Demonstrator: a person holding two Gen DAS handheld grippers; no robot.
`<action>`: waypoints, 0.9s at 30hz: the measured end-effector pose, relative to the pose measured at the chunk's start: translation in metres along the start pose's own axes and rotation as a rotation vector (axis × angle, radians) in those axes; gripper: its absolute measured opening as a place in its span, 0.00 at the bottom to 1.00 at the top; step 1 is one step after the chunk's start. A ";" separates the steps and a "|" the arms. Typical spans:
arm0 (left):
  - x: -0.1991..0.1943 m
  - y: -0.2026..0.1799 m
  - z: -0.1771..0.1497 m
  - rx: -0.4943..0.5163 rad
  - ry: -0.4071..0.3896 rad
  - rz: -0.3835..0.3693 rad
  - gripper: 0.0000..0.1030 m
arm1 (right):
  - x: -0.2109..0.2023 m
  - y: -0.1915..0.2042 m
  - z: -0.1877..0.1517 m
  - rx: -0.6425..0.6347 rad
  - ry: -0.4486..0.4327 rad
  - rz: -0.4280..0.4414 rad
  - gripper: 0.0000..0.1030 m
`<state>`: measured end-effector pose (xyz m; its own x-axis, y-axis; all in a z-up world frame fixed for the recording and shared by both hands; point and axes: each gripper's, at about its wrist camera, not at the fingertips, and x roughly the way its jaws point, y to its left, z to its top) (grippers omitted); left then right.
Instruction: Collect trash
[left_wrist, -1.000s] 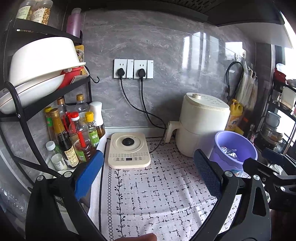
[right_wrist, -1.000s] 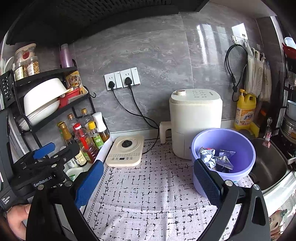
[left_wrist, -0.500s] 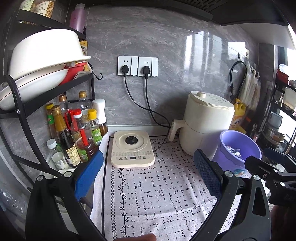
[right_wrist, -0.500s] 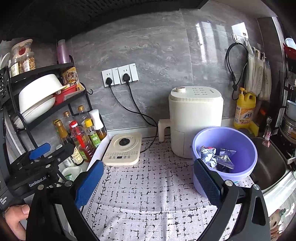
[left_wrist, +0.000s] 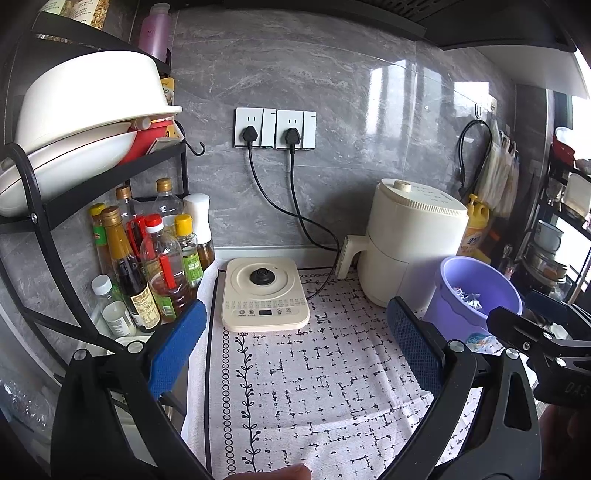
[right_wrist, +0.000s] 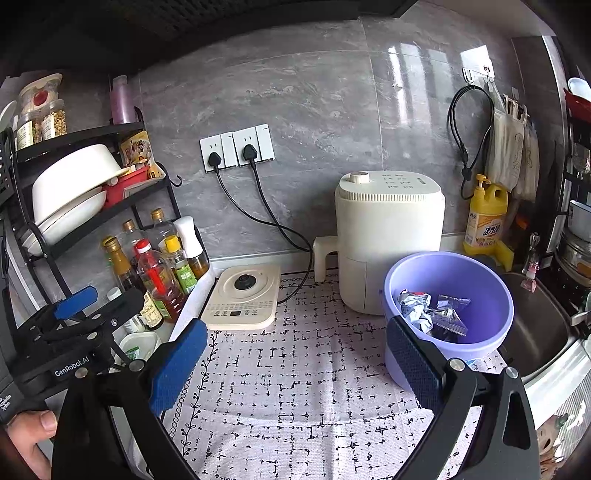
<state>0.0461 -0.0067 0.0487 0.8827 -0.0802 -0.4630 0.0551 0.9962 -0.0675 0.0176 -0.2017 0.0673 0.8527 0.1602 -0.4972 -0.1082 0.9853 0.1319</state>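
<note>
A purple plastic bucket (right_wrist: 480, 343) stands on the patterned cloth at the right, with crumpled foil and wrappers (right_wrist: 432, 314) inside. It also shows in the left wrist view (left_wrist: 454, 310). My right gripper (right_wrist: 295, 358) is open and empty, held above the cloth; its right finger overlaps the bucket's near wall in the view. My left gripper (left_wrist: 291, 339) is open and empty, above the cloth's left part in front of the induction plate. The left gripper also shows at the left of the right wrist view (right_wrist: 74, 321).
A cream induction plate (right_wrist: 242, 299) and a cream air fryer (right_wrist: 388, 240) stand at the back, both with cords to wall sockets. A black rack with bowls and several sauce bottles (left_wrist: 147, 266) fills the left. A sink (right_wrist: 532, 332) lies right of the bucket.
Both views have shifted slightly: the left gripper drifted left and back a little, the right gripper edged left. Both stayed open and empty.
</note>
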 end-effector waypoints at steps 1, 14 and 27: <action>0.000 0.000 0.000 0.000 -0.001 0.000 0.94 | 0.000 0.000 0.000 -0.001 0.001 0.000 0.92; -0.002 0.002 0.000 -0.002 -0.003 0.005 0.94 | -0.006 0.004 -0.001 -0.008 -0.010 0.002 0.92; 0.000 -0.004 -0.002 -0.004 0.000 -0.007 0.94 | -0.011 0.000 -0.003 -0.008 -0.009 -0.016 0.92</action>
<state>0.0445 -0.0103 0.0469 0.8821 -0.0868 -0.4630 0.0589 0.9955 -0.0745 0.0063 -0.2031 0.0700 0.8588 0.1436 -0.4917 -0.0980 0.9882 0.1173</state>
